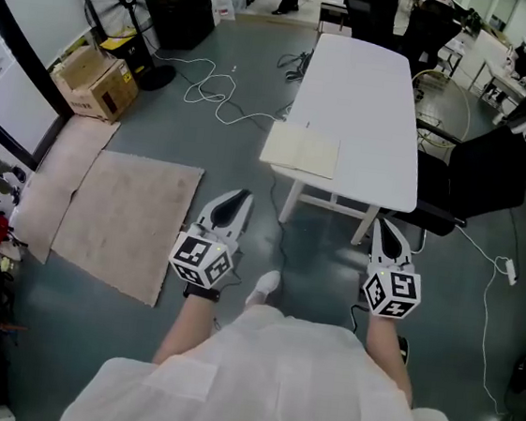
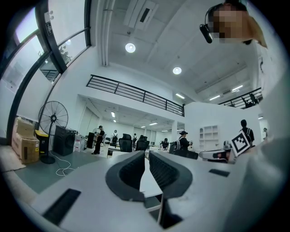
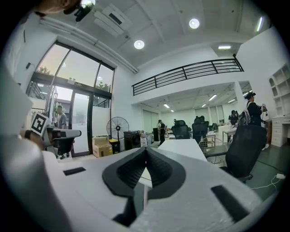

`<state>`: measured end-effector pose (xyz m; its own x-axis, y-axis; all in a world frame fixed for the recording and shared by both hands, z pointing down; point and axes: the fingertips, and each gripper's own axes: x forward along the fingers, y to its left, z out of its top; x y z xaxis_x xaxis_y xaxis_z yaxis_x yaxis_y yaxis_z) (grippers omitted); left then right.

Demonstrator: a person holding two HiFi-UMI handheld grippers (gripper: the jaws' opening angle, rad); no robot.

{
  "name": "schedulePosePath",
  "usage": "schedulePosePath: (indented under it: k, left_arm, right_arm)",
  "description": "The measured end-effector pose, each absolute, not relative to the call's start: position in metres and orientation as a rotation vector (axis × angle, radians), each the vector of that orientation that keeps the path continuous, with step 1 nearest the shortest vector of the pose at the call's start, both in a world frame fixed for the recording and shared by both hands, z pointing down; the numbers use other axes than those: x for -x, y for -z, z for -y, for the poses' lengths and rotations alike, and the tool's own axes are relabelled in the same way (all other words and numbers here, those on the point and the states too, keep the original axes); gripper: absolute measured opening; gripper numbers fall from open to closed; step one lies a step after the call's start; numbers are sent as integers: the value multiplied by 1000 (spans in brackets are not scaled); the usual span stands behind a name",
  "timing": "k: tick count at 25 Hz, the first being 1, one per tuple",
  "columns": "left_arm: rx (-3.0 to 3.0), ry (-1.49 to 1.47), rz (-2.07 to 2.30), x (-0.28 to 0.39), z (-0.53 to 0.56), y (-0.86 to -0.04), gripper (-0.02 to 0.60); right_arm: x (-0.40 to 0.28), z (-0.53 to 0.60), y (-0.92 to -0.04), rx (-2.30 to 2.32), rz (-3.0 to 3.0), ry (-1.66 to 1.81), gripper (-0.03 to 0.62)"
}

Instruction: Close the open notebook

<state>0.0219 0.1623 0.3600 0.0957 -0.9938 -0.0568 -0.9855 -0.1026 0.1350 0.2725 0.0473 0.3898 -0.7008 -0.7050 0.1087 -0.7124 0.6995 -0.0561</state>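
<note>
The open notebook (image 1: 300, 150) lies flat with pale pages up at the near left corner of the long white table (image 1: 369, 104). Both grippers hang in front of the table's near end, short of it and apart from the notebook. My left gripper (image 1: 242, 198) is shut with nothing in it and points toward the table's left side. My right gripper (image 1: 381, 225) is also shut and empty, below the table's right corner. In the left gripper view the jaws (image 2: 146, 157) meet at the tips, as they do in the right gripper view (image 3: 146, 152).
A black office chair (image 1: 479, 178) stands tight against the table's right side. A beige rug (image 1: 130, 218) lies on the floor at left, with cardboard boxes (image 1: 94, 82) and a standing fan (image 1: 128, 1) beyond. Cables (image 1: 215, 91) trail across the floor. People stand far back.
</note>
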Motion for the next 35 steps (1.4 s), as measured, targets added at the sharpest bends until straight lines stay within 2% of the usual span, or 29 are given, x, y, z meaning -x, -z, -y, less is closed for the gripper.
schedulePosePath:
  k: [20, 35]
  left_arm:
    - [-2277, 163, 2044, -33, -142, -368, 31]
    - [-2255, 192, 2044, 9, -85, -379, 31]
  right_arm:
    - [-280, -32, -400, -1156, 2832, -169, 3]
    - [-247, 24, -409, -1165, 2805, -174, 3]
